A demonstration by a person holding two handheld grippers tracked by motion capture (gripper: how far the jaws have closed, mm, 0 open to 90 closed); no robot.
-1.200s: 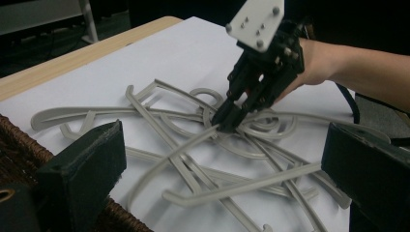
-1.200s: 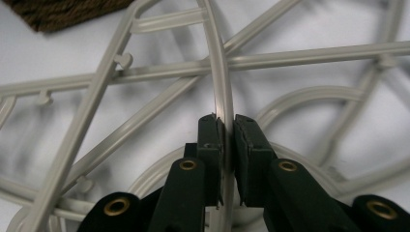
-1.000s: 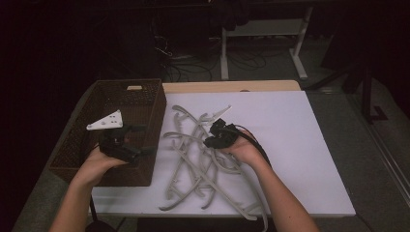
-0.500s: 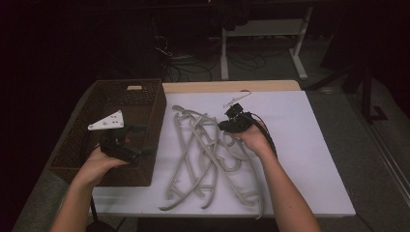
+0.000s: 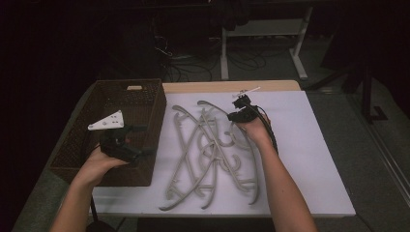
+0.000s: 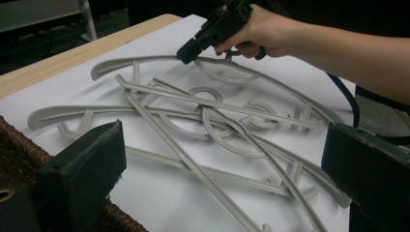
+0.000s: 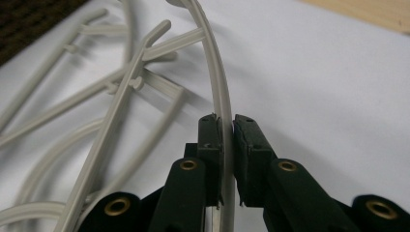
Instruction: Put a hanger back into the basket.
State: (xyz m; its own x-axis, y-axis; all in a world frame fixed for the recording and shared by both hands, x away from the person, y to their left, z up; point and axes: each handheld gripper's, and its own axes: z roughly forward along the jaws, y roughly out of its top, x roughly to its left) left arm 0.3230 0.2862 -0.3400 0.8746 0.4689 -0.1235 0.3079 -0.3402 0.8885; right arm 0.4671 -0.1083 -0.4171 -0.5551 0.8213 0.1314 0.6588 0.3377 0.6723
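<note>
From the high view, my right tool (image 5: 240, 108) sits at the far end of the hanger pile (image 5: 212, 150) on the white surface (image 5: 309, 159), and the basket (image 5: 126, 101) lies to its left. My left tool (image 5: 126, 145) hovers over the basket's near right wall, nearer the basket than the right one.

In the left gripper view, my left tool's jaws stand wide apart and empty, facing the pile, with the right tool (image 6: 186, 50) at its far side.

In the right gripper view, my right tool (image 7: 227, 140) is closed on one hanger (image 7: 216, 92). The bar's long axis runs straight away from the jaws, so I judge a leftward carry comes next.
</note>
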